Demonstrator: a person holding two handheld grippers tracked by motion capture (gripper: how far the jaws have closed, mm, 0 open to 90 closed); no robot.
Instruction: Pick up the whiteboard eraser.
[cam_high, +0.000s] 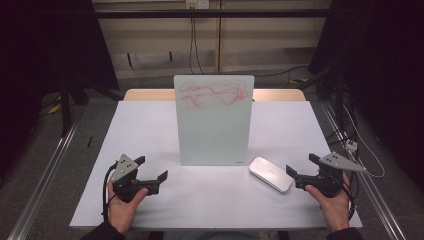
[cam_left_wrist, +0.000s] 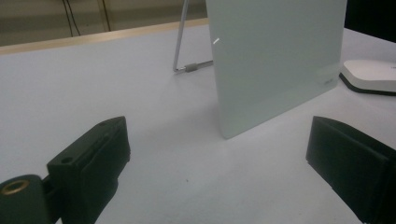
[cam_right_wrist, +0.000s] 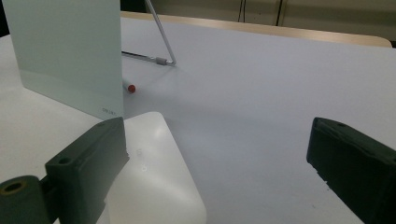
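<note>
Nothing is grasped yet: both the left gripper (cam_high: 151, 175) and right gripper (cam_high: 301, 171) rest on the desk (cam_high: 150, 125) with jaws wide and empty, so wiping the scribbled board (cam_high: 214, 120) likely starts with the right one taking the eraser (cam_high: 270, 174) just beside the board's right corner.

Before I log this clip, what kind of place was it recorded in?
Probably a lab or data-collection room, not a home. The white table sits between metal floor rails, dark curtains flank it, and cables hang from a wall outlet. A scribbled whiteboard stands staged at the centre.
</note>
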